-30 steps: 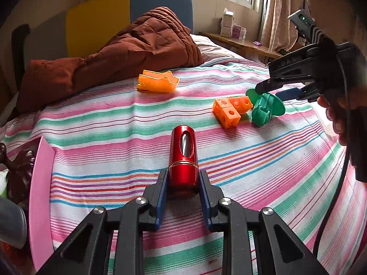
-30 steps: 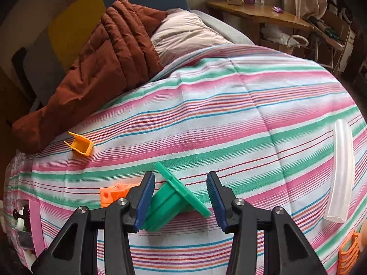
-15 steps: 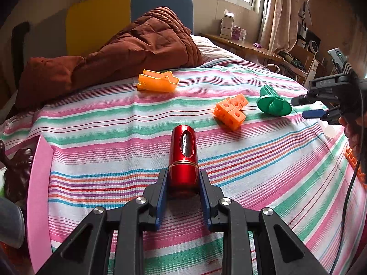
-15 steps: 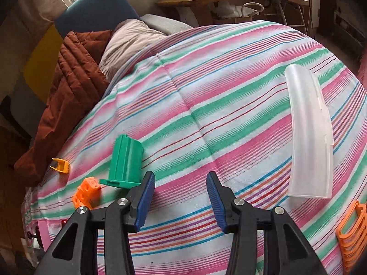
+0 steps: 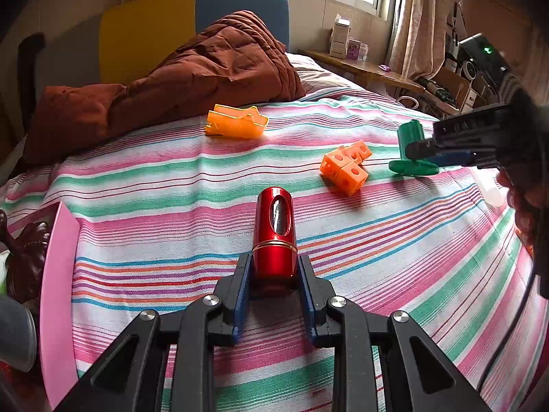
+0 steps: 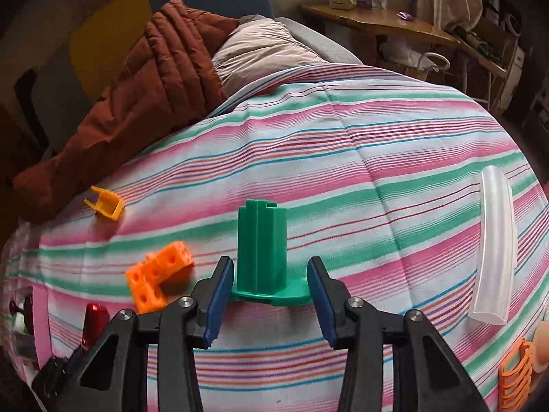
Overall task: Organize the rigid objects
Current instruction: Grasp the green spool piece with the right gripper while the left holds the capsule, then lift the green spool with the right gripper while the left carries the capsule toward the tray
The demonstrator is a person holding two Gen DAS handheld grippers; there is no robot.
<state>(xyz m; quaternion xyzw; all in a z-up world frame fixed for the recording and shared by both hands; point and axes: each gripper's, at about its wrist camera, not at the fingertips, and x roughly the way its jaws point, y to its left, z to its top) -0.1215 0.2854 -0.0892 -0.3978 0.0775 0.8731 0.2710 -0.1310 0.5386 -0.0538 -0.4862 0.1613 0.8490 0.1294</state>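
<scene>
Left tongs: I have them closed onto the base of the red cylinder, both blue pads pressed against its sides; the cylinder lies on the striped bedspread, its windowed end pointing away from me.
Right tongs: I see them spread wide, one pad on each side of the green spool, level with its round flange; I cannot tell whether the pads touch the flange.
Green spool: stands upright on its flange on the bed, just beside the orange cube cluster.
Orange clip: lies farther up the bed, near the brown quilt.
Clear curved strip: lies to the right of the spool, well apart from it.
Orange ribbed piece: at the lower right edge of the right wrist view.
Pink tray: at the bed's left edge; only its rim shows, so its contents are unclear.
Open room: bare bedspread lies between the red cylinder and the cube cluster.
</scene>
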